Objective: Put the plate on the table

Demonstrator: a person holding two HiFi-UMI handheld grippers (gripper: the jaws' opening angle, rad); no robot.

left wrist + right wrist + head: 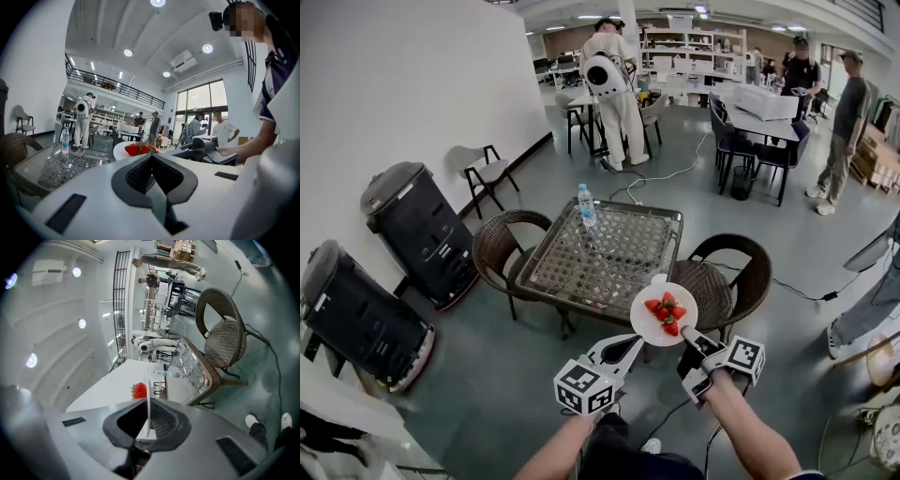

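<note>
A white plate [651, 322] with several strawberries [667, 313] hangs in the air by the near right corner of the glass-topped table [602, 251]. My right gripper [687, 340] is shut on the plate's near rim. In the right gripper view the plate [148, 401] stands edge-on between the jaws, with one strawberry [139, 390] showing. My left gripper [630, 348] sits just left of the plate, shut, and holds nothing. In the left gripper view its jaws [152, 176] are closed, with the plate [121, 150] just ahead.
A water bottle [587, 206] stands at the table's far left corner. Wicker chairs flank the table on the left [494, 244] and right [733, 274]. Black bins [417, 228] line the left wall. People stand farther back [615, 94].
</note>
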